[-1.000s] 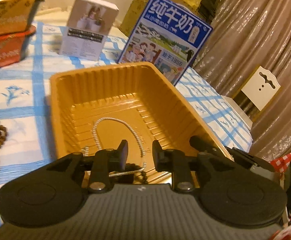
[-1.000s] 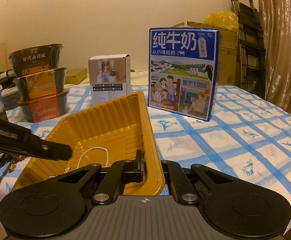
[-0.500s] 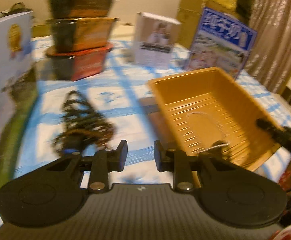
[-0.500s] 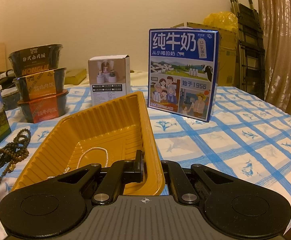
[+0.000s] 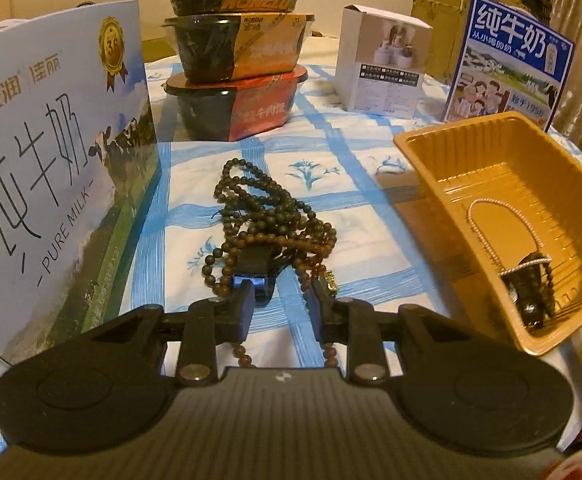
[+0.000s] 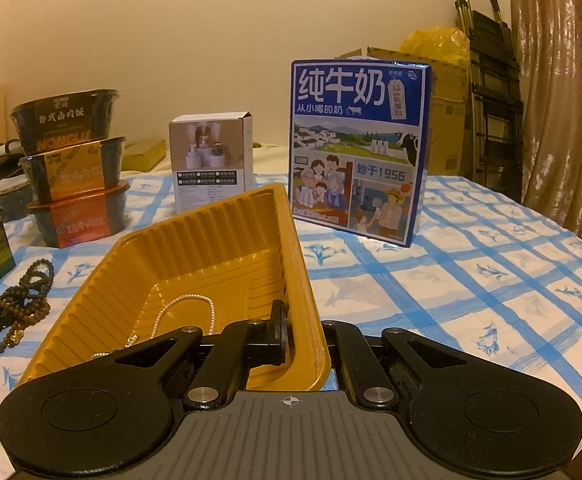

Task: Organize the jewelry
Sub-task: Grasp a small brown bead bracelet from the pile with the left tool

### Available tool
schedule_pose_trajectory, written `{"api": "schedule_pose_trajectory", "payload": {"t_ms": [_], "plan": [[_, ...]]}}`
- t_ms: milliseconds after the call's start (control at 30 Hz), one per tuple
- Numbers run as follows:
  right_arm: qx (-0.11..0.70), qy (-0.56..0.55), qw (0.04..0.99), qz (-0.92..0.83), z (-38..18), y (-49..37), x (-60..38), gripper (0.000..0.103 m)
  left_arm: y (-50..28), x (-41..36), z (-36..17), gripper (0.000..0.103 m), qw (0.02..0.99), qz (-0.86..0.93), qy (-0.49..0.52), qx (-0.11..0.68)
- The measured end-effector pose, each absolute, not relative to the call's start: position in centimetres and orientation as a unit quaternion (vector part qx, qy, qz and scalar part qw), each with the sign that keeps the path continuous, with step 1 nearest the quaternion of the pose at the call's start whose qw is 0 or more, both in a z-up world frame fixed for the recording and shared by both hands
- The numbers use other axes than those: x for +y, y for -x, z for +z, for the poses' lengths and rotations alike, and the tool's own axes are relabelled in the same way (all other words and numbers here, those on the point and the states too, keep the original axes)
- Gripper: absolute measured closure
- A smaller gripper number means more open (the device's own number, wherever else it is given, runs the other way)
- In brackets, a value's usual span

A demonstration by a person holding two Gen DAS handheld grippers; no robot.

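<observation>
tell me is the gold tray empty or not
Not empty. The gold tray holds a pearl necklace and a dark beaded piece on its ribbed floor.

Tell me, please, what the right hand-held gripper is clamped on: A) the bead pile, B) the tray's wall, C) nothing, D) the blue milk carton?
B: the right hand-held gripper has one finger inside and one outside the tray, shut on its wall.

Tray (image 6: 195,264): gold plastic, ribbed, my right fingers pinching its near wall, centre frame.
Pearl chain (image 5: 503,224): looped inside my tray, right of frame.
Dark bracelet (image 5: 531,288): in tray's near corner.
Bead necklaces (image 5: 267,224): tangled brown heap, centre, on the cloth.
</observation>
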State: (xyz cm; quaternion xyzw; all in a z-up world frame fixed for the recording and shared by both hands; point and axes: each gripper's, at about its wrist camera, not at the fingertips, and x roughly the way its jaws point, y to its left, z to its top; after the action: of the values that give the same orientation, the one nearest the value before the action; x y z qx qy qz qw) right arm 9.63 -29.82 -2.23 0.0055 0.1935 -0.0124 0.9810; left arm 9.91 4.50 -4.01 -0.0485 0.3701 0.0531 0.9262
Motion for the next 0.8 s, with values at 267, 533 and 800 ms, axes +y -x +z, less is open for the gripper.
{"api": "schedule_pose_trajectory", "payload": {"t_ms": [267, 533, 800], "plan": [[0.194, -0.008, 0.981, -0.018, -2.2, -9.7, -30.0, 0.098, -10.9, 2.8, -4.4, 0.077, 0.930, 0.025, 0.023, 0.367], [0.195, -0.009, 0.981, -0.018, -2.3, -9.7, -30.1, 0.098, -13.5, 1.0, -6.1, 0.077, 0.927, -0.001, -0.006, 0.374], [0.195, -0.009, 0.981, -0.018, -2.3, -9.7, -30.1, 0.098, -15.7, 1.0, -7.6, 0.086, 0.922, 0.008, -0.013, 0.387]]}}
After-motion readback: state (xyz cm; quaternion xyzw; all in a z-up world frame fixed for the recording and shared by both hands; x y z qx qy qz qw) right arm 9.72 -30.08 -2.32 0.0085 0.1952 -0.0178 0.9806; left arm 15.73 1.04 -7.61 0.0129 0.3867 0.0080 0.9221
